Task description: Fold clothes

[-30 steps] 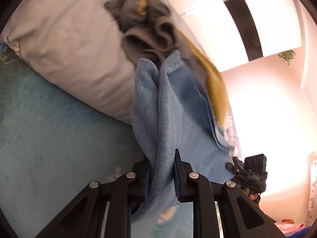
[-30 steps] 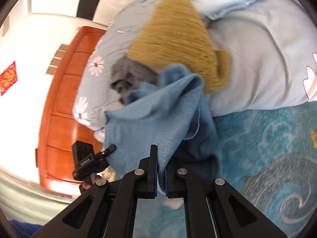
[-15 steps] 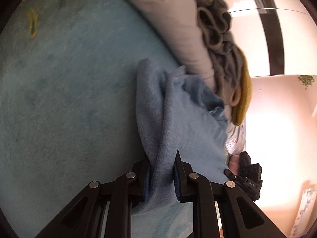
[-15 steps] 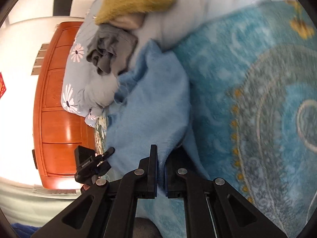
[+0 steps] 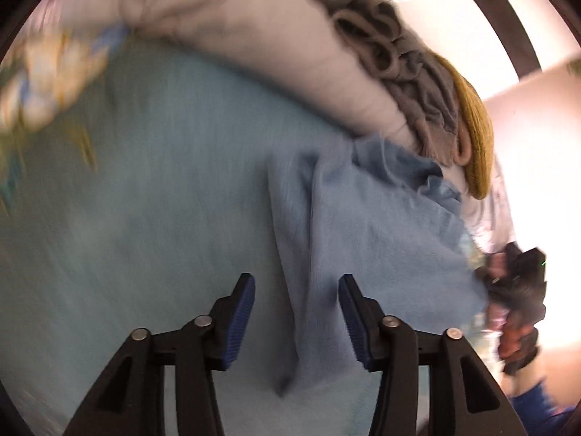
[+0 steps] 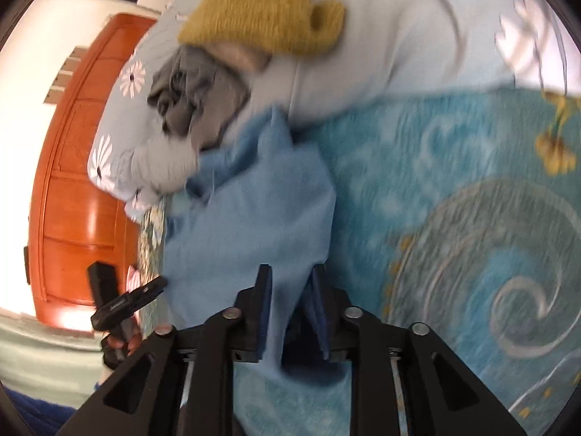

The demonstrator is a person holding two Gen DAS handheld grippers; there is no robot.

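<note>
You are laying the blue cloth (image 5: 381, 239) on the patterned blanket (image 6: 454, 189), against the pillow (image 5: 290, 43), seemingly to spread it flat for folding. Your left gripper (image 5: 296, 312) is standing released, jaws just opening, cloth lying loose between them. Your right gripper (image 6: 290, 305) is also just opening, a cloth corner hanging between its parted jaws; no containers are showing.
</note>
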